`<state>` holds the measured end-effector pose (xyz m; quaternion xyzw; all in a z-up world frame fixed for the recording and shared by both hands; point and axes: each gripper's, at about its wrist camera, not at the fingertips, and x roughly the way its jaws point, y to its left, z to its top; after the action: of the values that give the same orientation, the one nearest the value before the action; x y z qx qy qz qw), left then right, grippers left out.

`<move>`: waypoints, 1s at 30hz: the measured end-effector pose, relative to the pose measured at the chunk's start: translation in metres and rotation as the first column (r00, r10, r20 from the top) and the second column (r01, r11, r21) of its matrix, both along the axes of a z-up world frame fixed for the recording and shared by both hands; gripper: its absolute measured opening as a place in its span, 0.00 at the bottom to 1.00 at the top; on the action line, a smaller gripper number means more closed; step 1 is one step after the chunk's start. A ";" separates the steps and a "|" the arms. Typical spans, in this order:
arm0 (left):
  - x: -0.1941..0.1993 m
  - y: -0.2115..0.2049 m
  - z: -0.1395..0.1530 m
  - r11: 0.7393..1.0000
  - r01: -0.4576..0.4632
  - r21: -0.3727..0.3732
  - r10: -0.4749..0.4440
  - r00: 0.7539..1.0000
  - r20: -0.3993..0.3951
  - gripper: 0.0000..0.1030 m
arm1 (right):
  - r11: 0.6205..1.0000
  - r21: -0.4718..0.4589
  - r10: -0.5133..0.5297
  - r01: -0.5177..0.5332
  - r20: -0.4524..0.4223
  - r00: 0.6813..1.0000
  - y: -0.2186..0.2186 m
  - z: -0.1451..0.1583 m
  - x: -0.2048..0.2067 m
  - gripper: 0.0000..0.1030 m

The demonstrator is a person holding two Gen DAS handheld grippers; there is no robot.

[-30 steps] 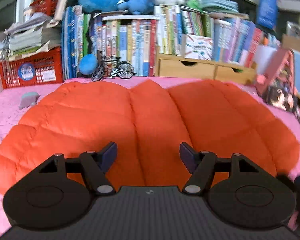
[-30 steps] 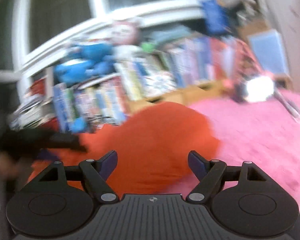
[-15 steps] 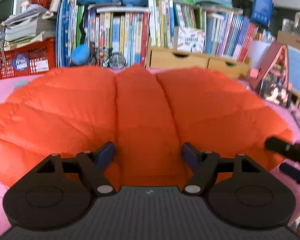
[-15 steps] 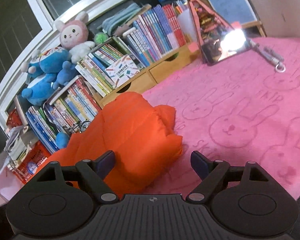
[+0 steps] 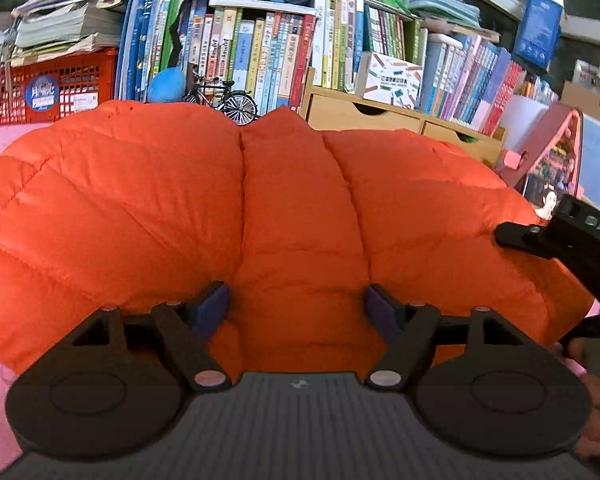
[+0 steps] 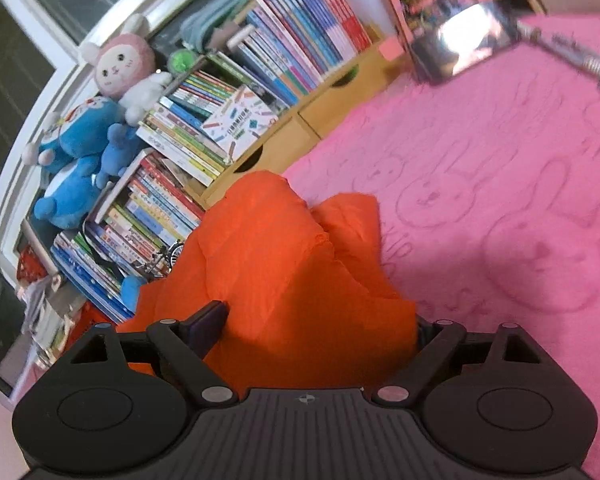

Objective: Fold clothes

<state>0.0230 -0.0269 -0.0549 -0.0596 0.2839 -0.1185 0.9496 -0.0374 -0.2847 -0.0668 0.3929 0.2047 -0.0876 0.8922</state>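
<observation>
The orange jacket, a quilted puffer, is seen lying spread on the pink cover, in front of the bookshelf. The left gripper is set at the near hem, middle panel; its jaws are closing, with padded cloth bulging between them, though a firm pinch is not yet evident. The right gripper is placed over the jacket's right-hand end; its jaws are opening, a mound of cloth lies between them, and one finger is hidden behind the fabric, so no pressure on the cloth can be confirmed. The step in hand is judged to be the taking of hold on both points before a fold. Next, both grips would need to be secured on the slippery shell, then the edge lifted and carried over evenly.
</observation>
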 end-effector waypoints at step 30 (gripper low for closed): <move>-0.066 0.237 0.044 0.835 -0.332 -0.439 0.426 0.895 0.134 0.67 | 0.211 -0.957 0.573 -0.201 -0.045 0.818 0.300 0.108 0.031 0.38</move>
<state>-0.0429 0.2100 -0.0109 -0.2962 0.1255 0.0109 0.9468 -0.0069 0.0149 0.0410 -0.2510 0.0606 0.1062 0.9602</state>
